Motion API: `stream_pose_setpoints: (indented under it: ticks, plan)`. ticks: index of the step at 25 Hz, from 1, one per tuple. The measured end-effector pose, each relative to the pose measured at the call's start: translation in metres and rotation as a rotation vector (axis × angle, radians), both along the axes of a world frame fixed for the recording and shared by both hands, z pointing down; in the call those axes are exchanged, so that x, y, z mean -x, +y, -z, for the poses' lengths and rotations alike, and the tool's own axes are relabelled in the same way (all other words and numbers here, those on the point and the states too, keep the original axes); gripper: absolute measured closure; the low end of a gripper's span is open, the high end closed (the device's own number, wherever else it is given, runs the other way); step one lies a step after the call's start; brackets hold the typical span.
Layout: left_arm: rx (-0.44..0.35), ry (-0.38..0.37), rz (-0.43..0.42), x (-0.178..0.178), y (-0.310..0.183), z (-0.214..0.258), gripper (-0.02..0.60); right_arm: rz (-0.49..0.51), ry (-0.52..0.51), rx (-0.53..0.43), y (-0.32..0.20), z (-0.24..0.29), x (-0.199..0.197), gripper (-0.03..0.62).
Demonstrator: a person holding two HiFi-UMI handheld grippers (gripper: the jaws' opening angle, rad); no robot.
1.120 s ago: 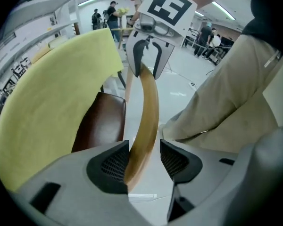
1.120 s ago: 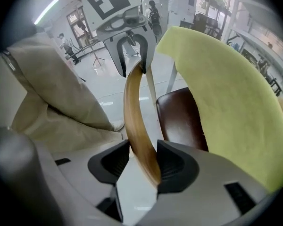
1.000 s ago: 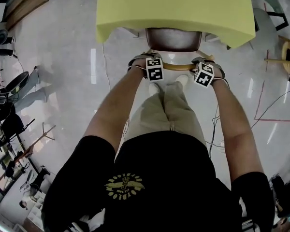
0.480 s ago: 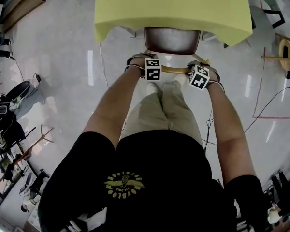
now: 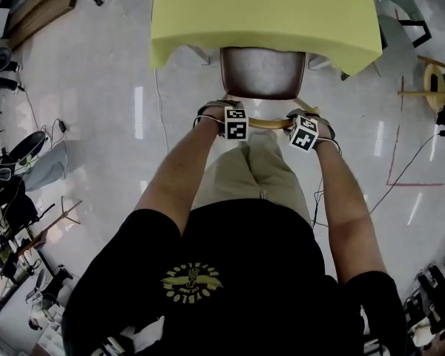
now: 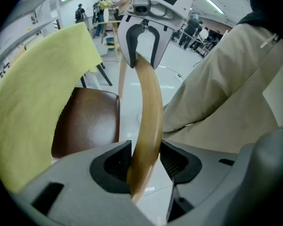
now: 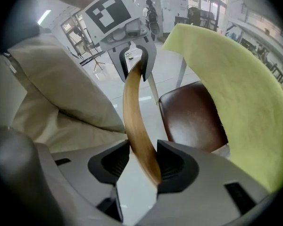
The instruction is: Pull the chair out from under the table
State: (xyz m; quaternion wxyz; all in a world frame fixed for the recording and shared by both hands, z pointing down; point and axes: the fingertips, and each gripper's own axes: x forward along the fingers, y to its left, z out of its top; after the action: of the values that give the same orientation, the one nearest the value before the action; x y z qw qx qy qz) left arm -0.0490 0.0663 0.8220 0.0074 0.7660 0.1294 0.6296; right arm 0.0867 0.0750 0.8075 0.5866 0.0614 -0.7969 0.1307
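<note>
The chair has a brown seat (image 5: pixel 263 73) (image 6: pixel 87 121) (image 7: pixel 191 114) and a curved wooden back rail (image 5: pixel 268 123) (image 6: pixel 148 107) (image 7: pixel 134 112). Its seat shows partly out from under the table with the yellow-green cloth (image 5: pixel 267 13) (image 6: pixel 33 93) (image 7: pixel 240 93). My left gripper (image 5: pixel 224 116) (image 6: pixel 141 166) is shut on the rail's left end and points steeply down. At the rail's right end my right gripper (image 5: pixel 309 121) (image 7: pixel 144 166) is shut on it the same way. Each gripper view shows the rail running between its pads to the other gripper.
The person's legs in beige trousers (image 5: pixel 256 169) stand right behind the chair. Cables (image 5: pixel 408 165) trail over the glossy floor at the right. A wooden stool (image 5: pixel 437 80) stands at the far right, and stands and gear (image 5: pixel 15 191) crowd the left edge.
Both grippers have moved back toward the person with the rail held. More of the brown seat now shows from under the table's edge.
</note>
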Motion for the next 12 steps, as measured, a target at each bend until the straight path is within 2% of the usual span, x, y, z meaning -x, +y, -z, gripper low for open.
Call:
stream_pose_setpoints:
  ticks: [4, 12]
  plan:
    - [0.004, 0.009, 0.023, -0.002, 0.015, 0.000, 0.402, -0.006, 0.014, 0.003, 0.016, -0.003, -0.002, 0.421]
    - [0.019, 0.015, -0.005, 0.008, 0.050, 0.001, 0.403, -0.035, 0.011, -0.027, 0.047, 0.005, 0.012, 0.419]
